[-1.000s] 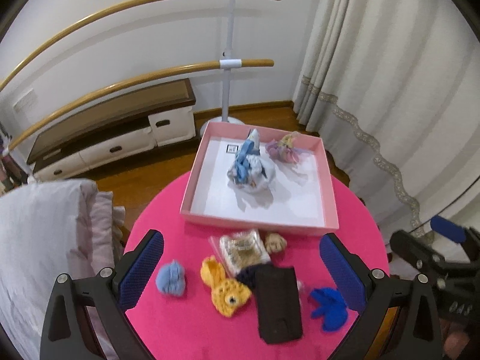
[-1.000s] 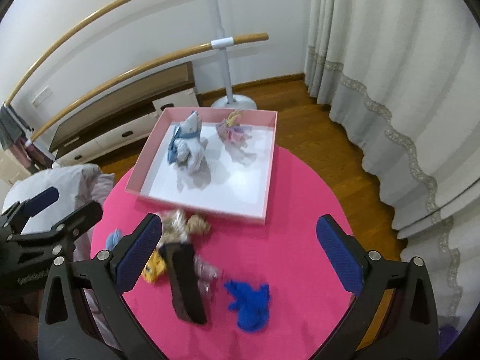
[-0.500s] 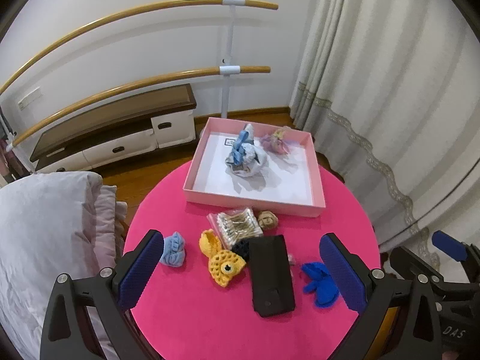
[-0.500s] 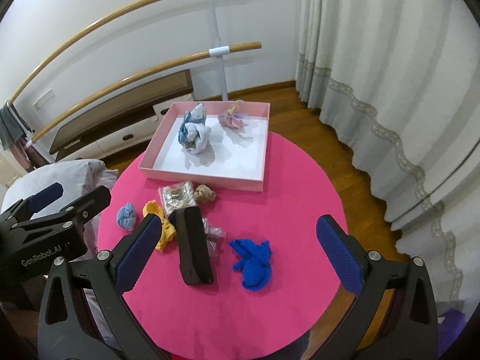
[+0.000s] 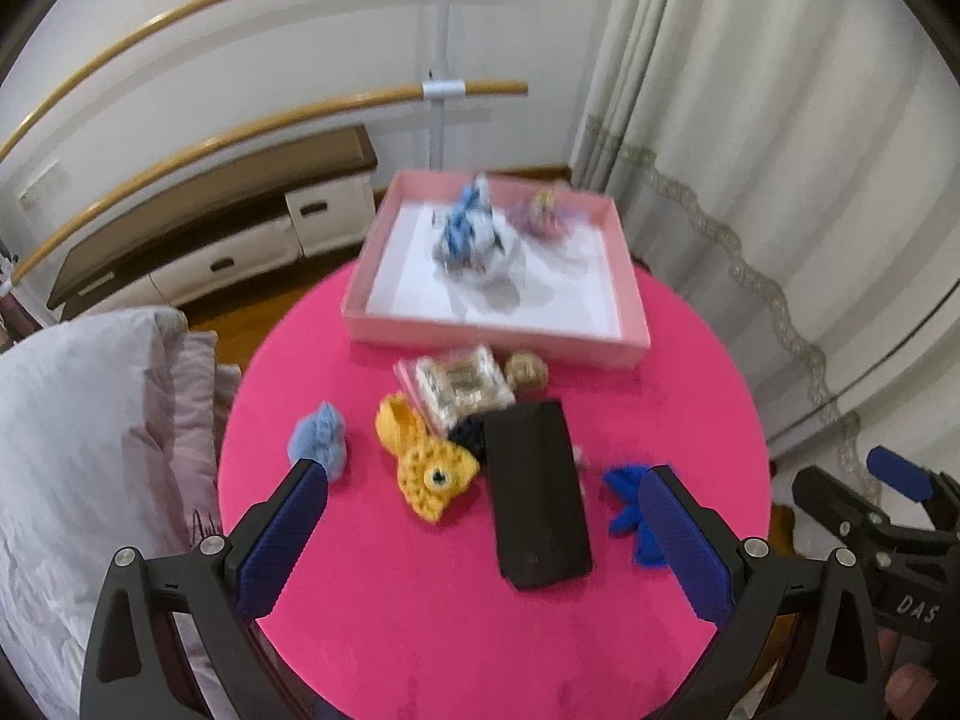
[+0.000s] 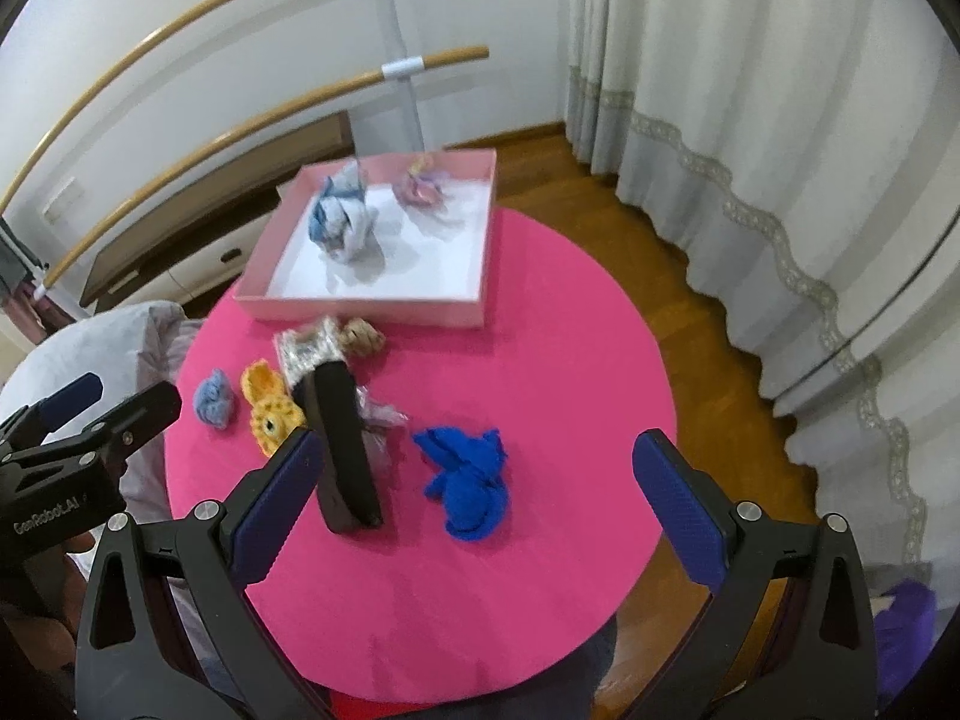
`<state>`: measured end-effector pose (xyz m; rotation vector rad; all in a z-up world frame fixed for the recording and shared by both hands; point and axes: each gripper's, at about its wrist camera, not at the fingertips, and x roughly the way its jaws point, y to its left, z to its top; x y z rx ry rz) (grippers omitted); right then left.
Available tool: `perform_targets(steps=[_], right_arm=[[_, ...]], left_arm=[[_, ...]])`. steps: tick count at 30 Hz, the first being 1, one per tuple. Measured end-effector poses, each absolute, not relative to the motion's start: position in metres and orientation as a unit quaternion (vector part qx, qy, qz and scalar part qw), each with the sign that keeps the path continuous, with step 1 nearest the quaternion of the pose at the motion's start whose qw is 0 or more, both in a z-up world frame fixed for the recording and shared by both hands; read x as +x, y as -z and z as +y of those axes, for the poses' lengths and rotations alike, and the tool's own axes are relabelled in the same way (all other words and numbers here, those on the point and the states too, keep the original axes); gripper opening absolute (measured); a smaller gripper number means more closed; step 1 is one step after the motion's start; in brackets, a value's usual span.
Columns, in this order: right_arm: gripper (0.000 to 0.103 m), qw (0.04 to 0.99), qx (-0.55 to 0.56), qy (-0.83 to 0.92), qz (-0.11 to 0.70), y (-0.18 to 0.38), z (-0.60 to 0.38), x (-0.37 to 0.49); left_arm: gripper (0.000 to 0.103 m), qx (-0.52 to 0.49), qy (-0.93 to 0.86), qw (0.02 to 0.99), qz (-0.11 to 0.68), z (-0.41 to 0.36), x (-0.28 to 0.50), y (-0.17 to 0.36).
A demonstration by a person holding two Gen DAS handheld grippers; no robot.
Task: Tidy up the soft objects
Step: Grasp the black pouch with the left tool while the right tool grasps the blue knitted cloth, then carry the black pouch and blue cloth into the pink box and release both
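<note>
Pink cloth covers the round table [image 5: 420,630], and both claws hang above its near edge. The left gripper [image 5: 483,546] is spread wide, holding and touching nothing; below it lie a pale blue bundle [image 5: 318,441], a yellow crochet fish [image 5: 435,471] and a black case [image 5: 537,492]. The right gripper [image 6: 480,513] is just as wide and empty, over a blue cloth [image 6: 468,480]. The pink tray [image 6: 372,306] behind holds two blurred bundles. The clear packet [image 5: 456,384] is partly hidden by the case.
</note>
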<state>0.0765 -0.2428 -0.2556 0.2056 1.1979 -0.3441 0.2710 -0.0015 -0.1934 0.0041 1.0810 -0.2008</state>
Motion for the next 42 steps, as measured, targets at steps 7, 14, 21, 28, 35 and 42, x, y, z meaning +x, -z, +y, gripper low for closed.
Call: perform_targets(steps=[7,14,21,28,35,42], right_arm=[[0.103,0.776,0.111,0.157,0.6,0.299,-0.253,0.069],[0.103,0.747,0.118,0.158,0.635,0.345,-0.266,0.062],[0.103,0.732,0.119,0.152,0.653,0.372,-0.276,0.064],[0.103,0.722,0.119,0.135,0.668,0.397,-0.271,0.071],[0.093,0.723,0.128,0.125,0.668,0.414,-0.273,0.081],[0.048,0.722,0.154,0.094,0.668,0.425,-0.272,0.091]], left_arm=[[0.103,0.021,0.111,0.825,0.555,-0.024,0.28,0.238],[0.101,0.012,0.1,0.805,0.585,-0.043,0.303,0.299],[0.097,-0.003,0.086,0.796,0.599,-0.049,0.319,0.342],[0.084,-0.03,0.082,0.788,0.61,-0.049,0.335,0.363],[0.055,-0.063,0.104,0.773,0.622,-0.048,0.35,0.376],[0.038,-0.064,0.129,0.769,0.622,-0.05,0.356,0.375]])
